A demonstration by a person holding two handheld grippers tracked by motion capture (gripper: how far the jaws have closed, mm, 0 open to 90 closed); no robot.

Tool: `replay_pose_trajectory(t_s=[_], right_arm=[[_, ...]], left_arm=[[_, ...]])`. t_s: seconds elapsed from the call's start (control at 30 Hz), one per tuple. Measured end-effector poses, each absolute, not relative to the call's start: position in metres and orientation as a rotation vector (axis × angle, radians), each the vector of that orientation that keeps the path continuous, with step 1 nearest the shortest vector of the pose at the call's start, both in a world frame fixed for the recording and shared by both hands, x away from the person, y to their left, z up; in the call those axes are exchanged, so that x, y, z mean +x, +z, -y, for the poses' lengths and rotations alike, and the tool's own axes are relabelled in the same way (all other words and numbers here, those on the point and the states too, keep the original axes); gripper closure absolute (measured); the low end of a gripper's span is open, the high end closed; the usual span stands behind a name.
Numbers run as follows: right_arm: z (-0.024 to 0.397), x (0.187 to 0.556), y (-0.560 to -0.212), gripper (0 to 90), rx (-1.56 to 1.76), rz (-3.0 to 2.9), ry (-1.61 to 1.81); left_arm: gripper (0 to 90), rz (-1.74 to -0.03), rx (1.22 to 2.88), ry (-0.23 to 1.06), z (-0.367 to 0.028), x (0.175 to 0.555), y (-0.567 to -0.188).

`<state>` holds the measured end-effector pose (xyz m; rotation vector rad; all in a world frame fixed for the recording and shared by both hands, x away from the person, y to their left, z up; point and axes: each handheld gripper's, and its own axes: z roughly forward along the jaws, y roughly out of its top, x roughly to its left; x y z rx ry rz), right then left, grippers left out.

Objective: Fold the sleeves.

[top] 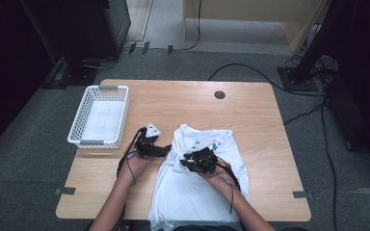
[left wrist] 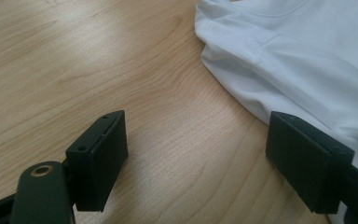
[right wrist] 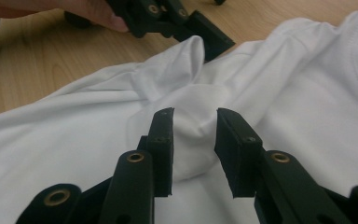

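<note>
1. Table [top: 250, 110]: light wood top under both of my claws, bare grain ahead of the left claw.
2. White T-shirt [top: 197, 192]: spread flat on the near half of the table, neck pointing away from me. It lies directly under the right claw and just beside the left claw's outer jaw. Small blue print near the collar.
3. White basket [top: 79, 126]: slotted plastic, sitting on the table beyond and to the outer side of the left claw, well apart from the shirt.
4. Left claw [left wrist: 196, 154]: jaws stand wide with only wood between them. In its own view 1 jaw sits at the shirt's edge; I cannot tell if it touches the cloth. It holds nothing.
5. Right claw [right wrist: 195, 140]: low over the shirt, jaws narrow, a raised fold of white cloth bunched between the 2 pads. A gap shows beside each pad, so I read the fold as loose between them, not pinched.
6. From the right gripper view, the left claw's tip rests at a lifted corner of cloth on the far side.
</note>
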<state>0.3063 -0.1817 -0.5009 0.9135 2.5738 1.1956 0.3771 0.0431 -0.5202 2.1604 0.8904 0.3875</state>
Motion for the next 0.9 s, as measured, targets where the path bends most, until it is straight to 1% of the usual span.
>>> replay_pose_trajectory(t_s=[0.13, 0.2, 0.23, 0.27, 0.3, 0.33, 0.4, 0.43, 0.7, 0.9], right_arm=[[0.173, 0.301, -0.502, 59.8, 0.885, -2.603, 1.203], [0.169, 0.300, -0.504, 59.1, 0.862, -2.612, 1.190], [0.167, 0.300, -0.505, 60.6, 0.857, -2.616, 1.182], [0.166, 0.300, -0.507, 64.3, 0.852, -2.617, 1.172], [0.166, 0.300, -0.508, 69.3, 0.853, -2.615, 1.155], [0.166, 0.300, -0.510, 76.4, 0.849, -2.616, 1.143], [0.167, 0.299, -0.511, 84.4, 0.837, -2.613, 1.139], [0.167, 0.299, -0.511, 86.0, 0.838, -2.609, 1.135], [0.178, 0.299, -0.499, 86.8, 0.845, -2.586, 1.150], [0.189, 0.299, -0.497, 86.7, 0.877, -2.583, 1.152]], left_arm=[[21.3, -0.890, 2.161, 0.388, -0.043, 0.377, -0.520], [21.3, -0.890, 2.161, 0.388, -0.043, 0.377, -0.520], [21.3, -0.890, 2.162, 0.388, -0.044, 0.377, -0.520], [21.3, -0.890, 2.161, 0.388, -0.044, 0.377, -0.520], [21.3, -0.890, 2.161, 0.388, -0.044, 0.377, -0.520], [21.3, -0.890, 2.161, 0.388, -0.044, 0.377, -0.520], [21.3, -0.890, 2.162, 0.388, -0.044, 0.377, -0.520], [21.3, -0.890, 2.161, 0.388, -0.044, 0.377, -0.520], [21.3, -0.890, 2.161, 0.388, -0.044, 0.377, -0.520], [21.3, -0.890, 2.161, 0.388, -0.044, 0.377, -0.520]])
